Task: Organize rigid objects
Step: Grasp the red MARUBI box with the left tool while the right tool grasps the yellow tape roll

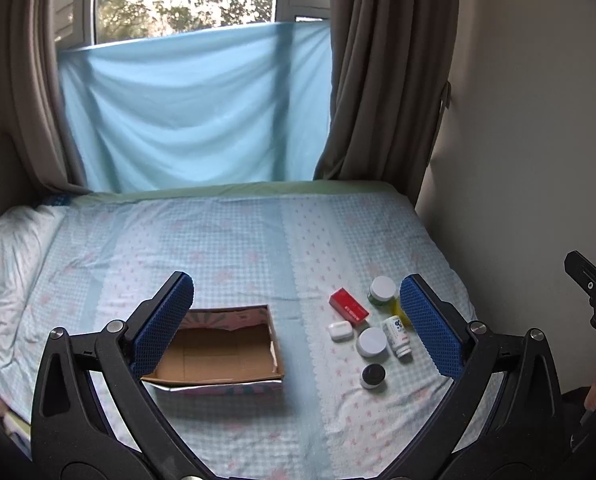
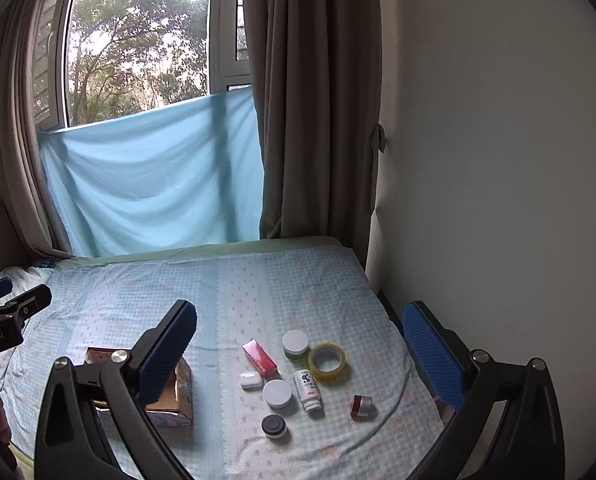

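Observation:
An open cardboard box [image 1: 218,348] lies on the bed, partly hidden by my finger in the right wrist view [image 2: 178,396]. To its right lie a red box [image 1: 348,305] [image 2: 260,357], a white earbud case [image 1: 340,330] [image 2: 251,381], two white-lidded jars [image 1: 381,290] [image 1: 372,342], a white pill bottle [image 1: 397,336] [image 2: 307,389], a black-lidded jar [image 1: 373,376] [image 2: 274,426], a yellow tape roll [image 2: 327,361] and a small red jar [image 2: 361,406]. My left gripper [image 1: 298,328] and right gripper [image 2: 298,360] are open, empty, held above the bed.
The bed [image 1: 238,248] has a checked blue sheet, with a pillow [image 1: 6,248] at the left. A wall [image 2: 497,160] runs along the right side. Curtains [image 1: 381,72] and a blue cloth [image 1: 194,108] hang at the window behind.

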